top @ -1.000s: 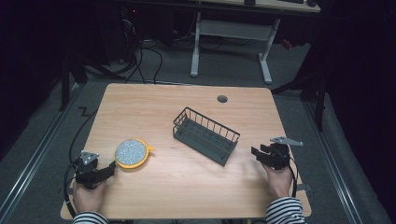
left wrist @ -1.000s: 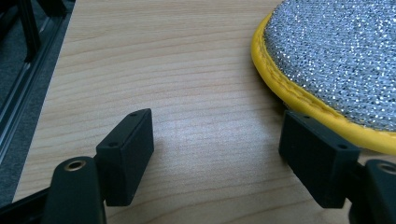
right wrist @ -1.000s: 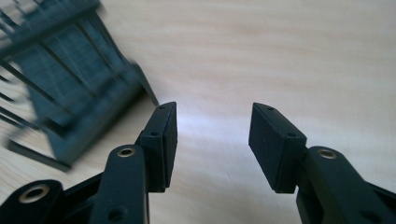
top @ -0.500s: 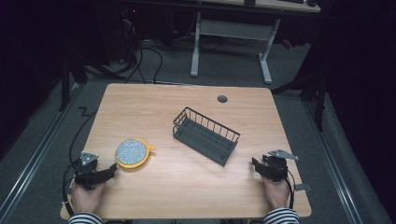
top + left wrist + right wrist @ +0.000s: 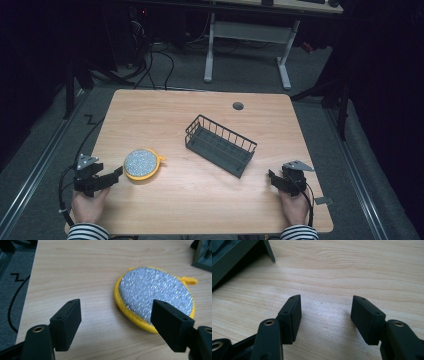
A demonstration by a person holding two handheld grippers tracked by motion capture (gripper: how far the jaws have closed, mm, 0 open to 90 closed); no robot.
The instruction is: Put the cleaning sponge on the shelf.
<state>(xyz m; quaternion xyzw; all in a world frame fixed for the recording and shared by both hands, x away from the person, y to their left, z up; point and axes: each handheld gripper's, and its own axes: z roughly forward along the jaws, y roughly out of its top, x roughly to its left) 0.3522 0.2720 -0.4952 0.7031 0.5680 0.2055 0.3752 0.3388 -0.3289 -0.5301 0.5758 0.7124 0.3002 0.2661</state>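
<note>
Here, line by line:

Scrubber: the round scouring pad (image 5: 142, 163), silver mesh face up with a yellow rim and a small yellow loop, lies flat on the table (image 5: 200, 200) toward the near left, well apart from the wire basket (image 5: 220, 145).

Feel, as a judgement: light and soft; the sponge body should give under a squeeze, while the metallic mesh looks rough enough not to slip. Nothing fragile about it.

Where to grip: across the yellow rim, one jaw on each side, low enough to catch the edge; the loop (image 5: 189, 280) on the far side is an option but small and floppy.

Left gripper: the left gripper (image 5: 116, 315) sits low over the wood just beside the pad, jaws spread wide and holding nothing. In the left gripper view one jaw stands in front of the pad's near edge, the other over bare wood; whether that jaw touches the rim, I cannot tell.

Right gripper: the right gripper (image 5: 325, 312) rests near the table's right front corner, jaws parted at a moderate gap, empty, with bare wood between them.

Basket: dark wire, set at an angle mid-table; its corner shows at the top left of the right gripper view, near but apart from the jaws.
</note>
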